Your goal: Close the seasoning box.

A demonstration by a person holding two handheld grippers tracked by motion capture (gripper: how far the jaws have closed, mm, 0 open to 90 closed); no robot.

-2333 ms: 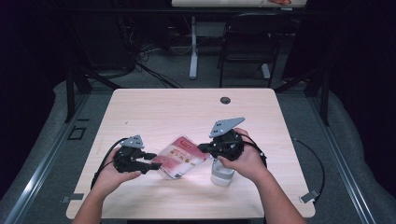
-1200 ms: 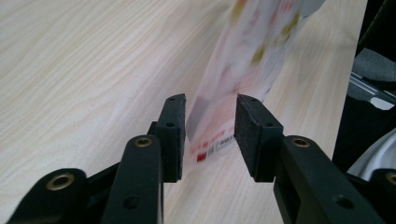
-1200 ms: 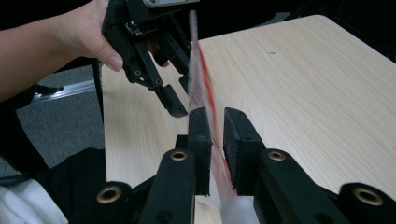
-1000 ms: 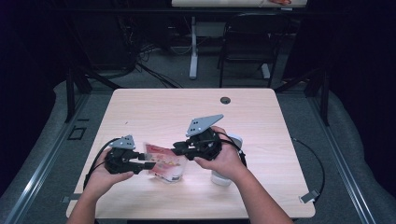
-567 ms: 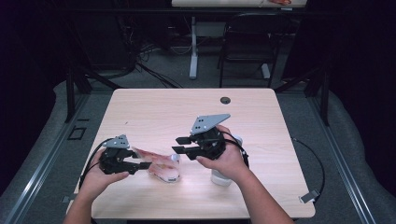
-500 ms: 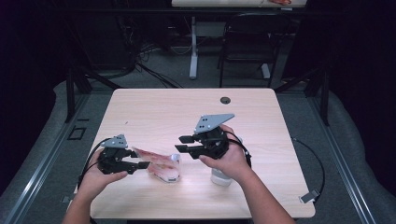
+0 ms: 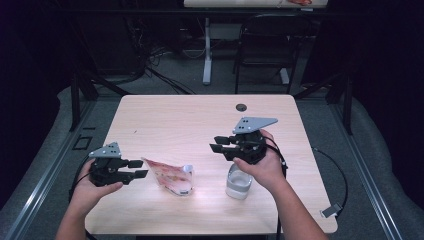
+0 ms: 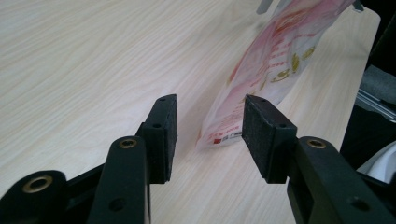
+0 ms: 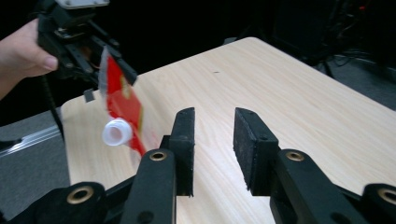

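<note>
Pouch let go
My right tongs (image 7: 218, 143) have lifted away, jaws wide; my left tongs (image 7: 138, 169), open, now flank the pouch (image 7: 170, 176) corner.

On a wooden table (image 7: 165, 117), the left gripper (image 7: 136, 169) touches a red spouted pouch (image 7: 169, 176); the right gripper (image 7: 218, 144) hovers over a white cup (image 7: 238, 184).

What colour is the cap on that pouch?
White, on a red pouch; the cap shows best in the right gripper view.

Dark rm, grey floor (image 7: 165, 87), chair (image 7: 262, 47) behind wood table (image 7: 175, 120).
</note>
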